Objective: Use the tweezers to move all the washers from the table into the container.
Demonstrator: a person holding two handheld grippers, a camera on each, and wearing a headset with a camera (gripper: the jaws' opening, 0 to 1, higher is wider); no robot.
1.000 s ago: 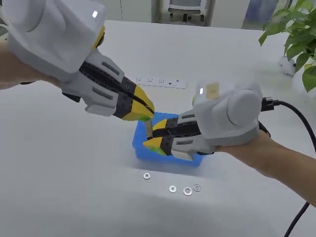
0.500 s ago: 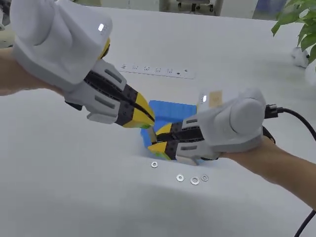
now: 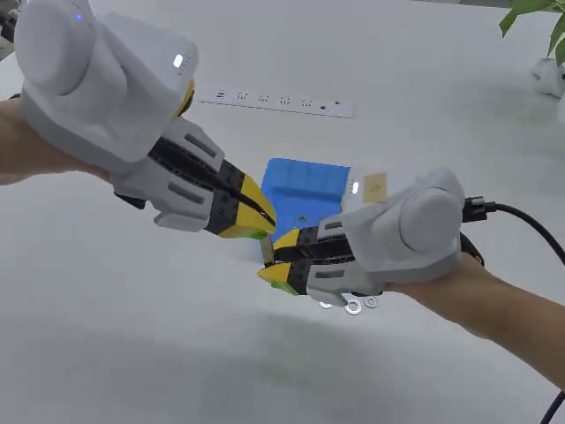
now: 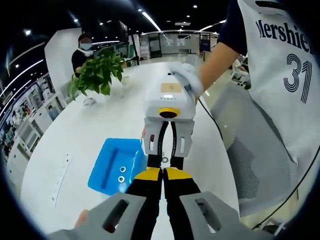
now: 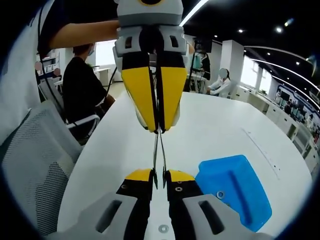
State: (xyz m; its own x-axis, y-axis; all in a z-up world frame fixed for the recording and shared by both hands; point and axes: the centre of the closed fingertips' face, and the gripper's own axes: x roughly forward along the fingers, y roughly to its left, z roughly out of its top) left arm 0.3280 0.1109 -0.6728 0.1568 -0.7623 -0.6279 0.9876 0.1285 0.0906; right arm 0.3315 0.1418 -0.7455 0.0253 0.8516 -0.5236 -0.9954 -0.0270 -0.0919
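Note:
Thin metal tweezers (image 5: 159, 155) run between the two grippers, tip to tip. My left gripper (image 3: 262, 227) comes in from the upper left and is shut on one end. Opposite it, my right gripper (image 3: 272, 261) comes in from the right and is shut on the other end. Both tips hang just off the near left corner of the blue container (image 3: 305, 184). Two washers (image 4: 121, 173) lie inside the container (image 4: 112, 167). Small steel washers (image 3: 353, 306) lie on the white table under the right gripper's body, partly hidden by it. One washer (image 5: 163, 229) lies below the right jaws.
A white power strip (image 3: 274, 102) lies on the table beyond the container. A green plant (image 3: 538, 18) stands at the far right corner. The right gripper's black cable (image 3: 521, 221) trails off to the right. A seated person (image 5: 85, 95) is past the table's edge.
Both grippers, still tip to tip, have shifted from over the container to just off its near left corner. The right gripper's body now covers part of the washer row.

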